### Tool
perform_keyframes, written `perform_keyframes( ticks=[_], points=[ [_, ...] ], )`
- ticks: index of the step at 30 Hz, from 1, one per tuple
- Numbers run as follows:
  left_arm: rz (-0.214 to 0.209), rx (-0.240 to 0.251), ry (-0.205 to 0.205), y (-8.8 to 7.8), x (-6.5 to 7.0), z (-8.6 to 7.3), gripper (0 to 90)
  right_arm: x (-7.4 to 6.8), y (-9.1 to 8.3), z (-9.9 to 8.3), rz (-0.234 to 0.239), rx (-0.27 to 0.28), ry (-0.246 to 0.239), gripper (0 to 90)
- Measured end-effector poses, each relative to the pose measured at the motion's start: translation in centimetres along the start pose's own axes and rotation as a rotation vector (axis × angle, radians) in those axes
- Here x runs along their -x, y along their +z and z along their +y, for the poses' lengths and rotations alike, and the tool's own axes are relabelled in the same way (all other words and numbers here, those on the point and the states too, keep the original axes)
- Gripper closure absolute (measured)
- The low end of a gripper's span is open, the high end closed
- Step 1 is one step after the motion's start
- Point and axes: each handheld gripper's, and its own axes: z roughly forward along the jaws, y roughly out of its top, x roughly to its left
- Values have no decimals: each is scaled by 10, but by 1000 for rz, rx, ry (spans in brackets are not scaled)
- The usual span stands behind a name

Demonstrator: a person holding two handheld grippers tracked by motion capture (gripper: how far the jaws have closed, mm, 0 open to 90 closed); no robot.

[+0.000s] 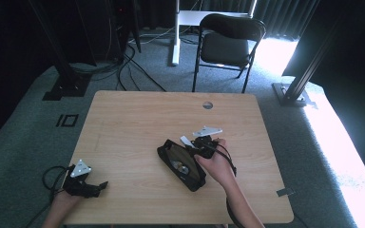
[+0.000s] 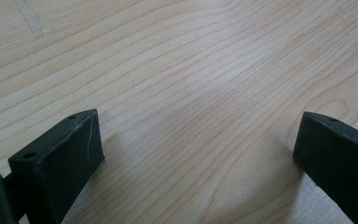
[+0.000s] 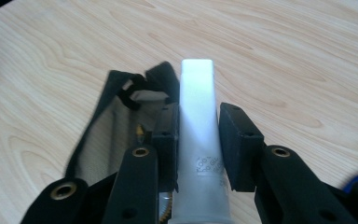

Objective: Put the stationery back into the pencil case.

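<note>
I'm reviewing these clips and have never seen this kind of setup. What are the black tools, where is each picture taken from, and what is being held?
A person holds a two-jaw tool in each hand at a wooden table. The high view looks down from above; each of the other two pictures comes from a camera riding on one gripper. The left gripper rests near the table's edge, jaws wide apart with bare wood between them. The right gripper is closed on a white tube, above an open black pouch lying on the table. A folding chair stands beyond.
</note>
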Motion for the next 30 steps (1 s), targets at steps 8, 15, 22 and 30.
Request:
perform_keyframes(
  ticks=[8, 15, 22, 30],
  points=[
    [0, 1, 0, 0, 0, 0, 16, -18, 2, 2, 40, -3, -36, 687],
    [0, 1, -1, 0, 0, 0, 15, -24, 11, -2, 62, -58, -32, 687],
    [0, 0, 0, 0, 0, 0, 16, -27, 23, -8, 69, -91, -39, 687],
    [0, 0, 0, 0, 0, 0, 16, -31, 35, -7, 55, -126, -63, 688]
  ],
)
